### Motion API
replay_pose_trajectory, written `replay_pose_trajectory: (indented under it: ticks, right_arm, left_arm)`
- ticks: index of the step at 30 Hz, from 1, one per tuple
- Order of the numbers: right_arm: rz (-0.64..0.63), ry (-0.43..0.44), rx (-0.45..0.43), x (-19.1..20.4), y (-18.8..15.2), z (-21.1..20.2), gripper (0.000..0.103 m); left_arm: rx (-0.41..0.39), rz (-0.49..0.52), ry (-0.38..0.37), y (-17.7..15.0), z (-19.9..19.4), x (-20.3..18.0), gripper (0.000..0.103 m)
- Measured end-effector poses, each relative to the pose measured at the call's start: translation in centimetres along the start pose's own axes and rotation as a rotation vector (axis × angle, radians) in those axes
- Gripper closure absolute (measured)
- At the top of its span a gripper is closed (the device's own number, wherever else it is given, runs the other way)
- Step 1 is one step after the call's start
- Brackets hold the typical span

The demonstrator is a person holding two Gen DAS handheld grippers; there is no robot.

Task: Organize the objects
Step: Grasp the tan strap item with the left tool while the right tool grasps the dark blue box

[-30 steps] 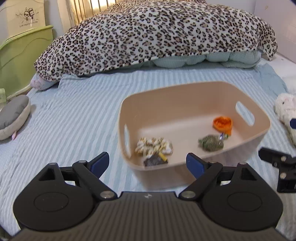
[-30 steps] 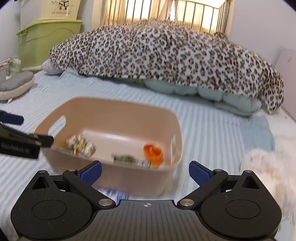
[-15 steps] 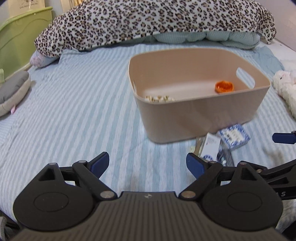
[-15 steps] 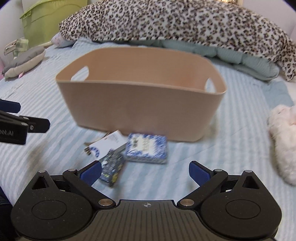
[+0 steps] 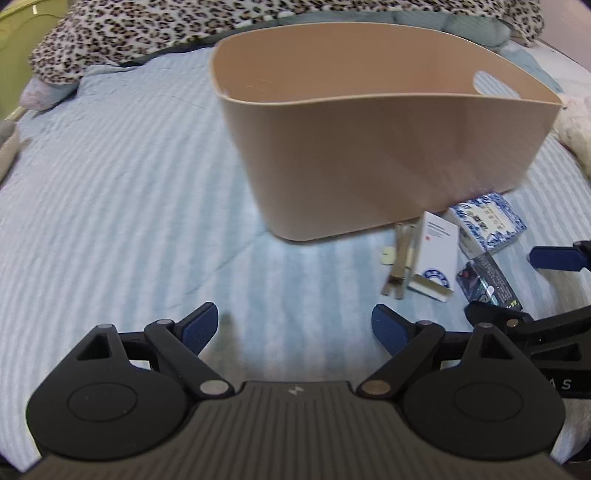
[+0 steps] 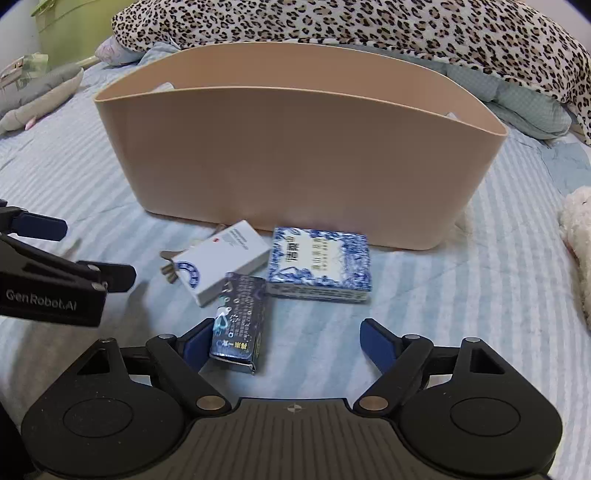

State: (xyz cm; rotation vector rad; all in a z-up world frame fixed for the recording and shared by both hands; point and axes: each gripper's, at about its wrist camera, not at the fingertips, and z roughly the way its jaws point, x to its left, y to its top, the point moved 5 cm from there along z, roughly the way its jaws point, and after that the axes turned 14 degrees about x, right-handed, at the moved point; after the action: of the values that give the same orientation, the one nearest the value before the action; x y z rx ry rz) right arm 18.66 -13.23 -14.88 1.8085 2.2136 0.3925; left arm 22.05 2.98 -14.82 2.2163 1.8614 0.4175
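Beige basket (image 6: 295,147) on striped blue bedsheet (image 5: 110,203), 3 small boxes just in front of its near wall: white box (image 6: 221,266), blue-patterned box (image 6: 319,264), dark blue box (image 6: 240,321), plus a metal clip (image 5: 399,258) beside the white one. Right gripper (image 6: 286,341) low over the sheet, fingers spread wide, dark blue box lying against the left fingertip. Left gripper (image 5: 295,326) spread too, grasping nothing, over bare sheet. Leopard-print blanket (image 6: 369,29) behind.

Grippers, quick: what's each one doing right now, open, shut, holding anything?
Left gripper: open, holding nothing, over bare striped bedsheet.
Right gripper: open, holding nothing; the dark blue box lies by its left finger.
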Motion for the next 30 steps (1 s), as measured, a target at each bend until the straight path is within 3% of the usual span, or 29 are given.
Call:
replay_pose_trajectory:
  ticks: [8,20,22,24,26,27,29,30]
  right_arm:
    - [0.001,0.024,-0.008,-0.8,-0.3,0.0,0.019]
    - [0.015,0.050,-0.024,-1.1,0.0,0.5,0.021]
    - [0.022,0.053,-0.030,-1.2,0.1,0.5,0.024]
    - [0.026,0.051,-0.036,-1.3,0.2,0.6,0.034]
    - [0.028,0.055,-0.038,-1.3,0.2,0.6,0.042]
    - [0.026,0.057,-0.040,-1.2,0.2,0.6,0.047]
    - [0.019,0.063,-0.042,-1.1,0.3,0.6,0.055]
    - [0.018,0.063,-0.043,-1.1,0.3,0.5,0.061]
  left_arm:
    - [-0.032,0.053,-0.024,0.8,0.3,-1.9,0.012]
    - [-0.099,0.126,0.020,2.1,2.1,-2.9,0.013]
    - [-0.114,0.151,-0.006,2.2,2.2,-3.0,0.023]
    - [-0.124,0.171,-0.028,2.2,2.2,-3.2,0.031]
    - [-0.131,0.186,-0.061,1.9,2.1,-3.4,0.045]
    - [-0.135,0.205,-0.088,1.9,1.9,-3.6,0.060]
    - [-0.135,0.233,-0.104,1.9,1.8,-4.0,0.073]
    - [-0.132,0.245,-0.115,1.9,1.7,-4.1,0.085]
